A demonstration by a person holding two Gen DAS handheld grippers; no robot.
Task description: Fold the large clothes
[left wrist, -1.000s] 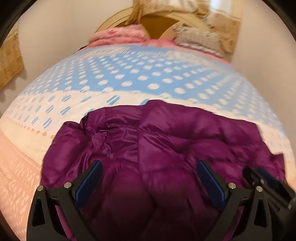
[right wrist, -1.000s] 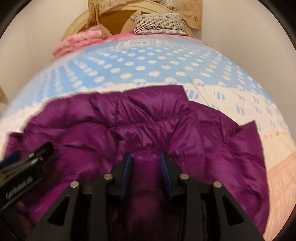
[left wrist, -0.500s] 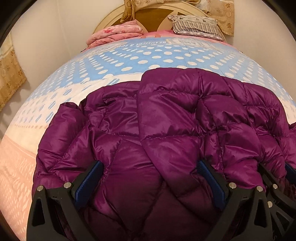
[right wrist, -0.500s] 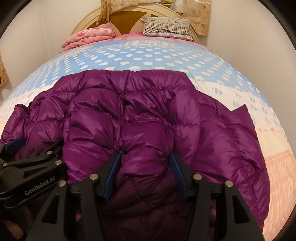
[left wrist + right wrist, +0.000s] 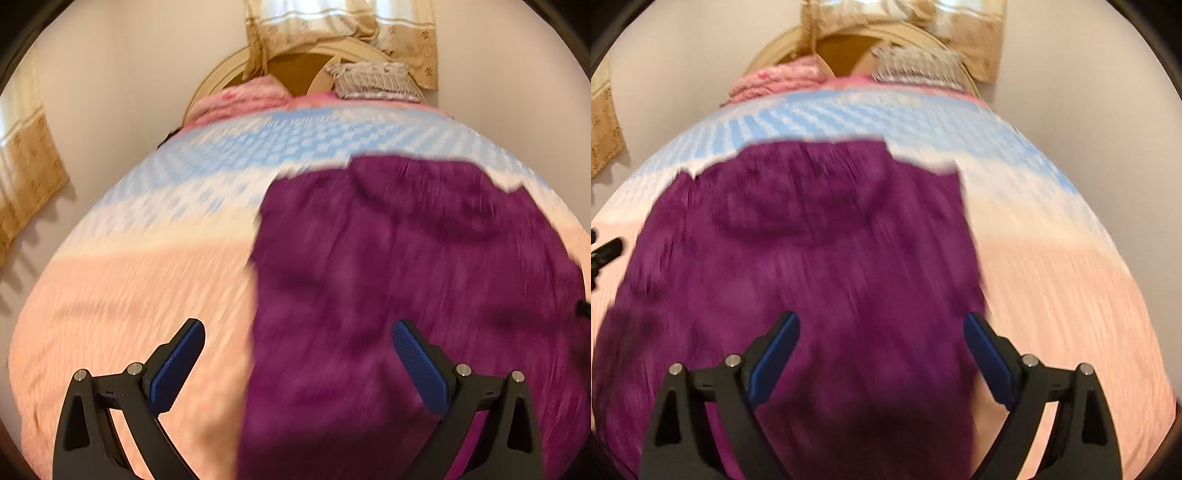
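Note:
A purple puffer jacket (image 5: 424, 277) lies on the bed (image 5: 129, 295); both views are blurred by motion. My left gripper (image 5: 298, 326) is open and hovers over the jacket's left edge, one finger above the pink cover, the other above the jacket. In the right wrist view the jacket (image 5: 812, 240) fills the middle. My right gripper (image 5: 882, 318) hangs above its near part with the jaws opening. The fabric shows between the blue pads (image 5: 775, 354), but they do not press on it. A tip of the left gripper (image 5: 605, 251) shows at the left edge.
The bed cover runs from pink near me through white to dotted blue (image 5: 295, 144) farther off. A pink folded blanket (image 5: 243, 99) and a striped pillow (image 5: 373, 79) lie against the round headboard (image 5: 849, 44). Walls stand close on both sides, with a curtain (image 5: 22, 177) at left.
The right gripper's jaws spread wide and let go of the jacket fold they pinched. Both grippers drew back toward the near end of the bed, and pink cover now shows beside the jacket.

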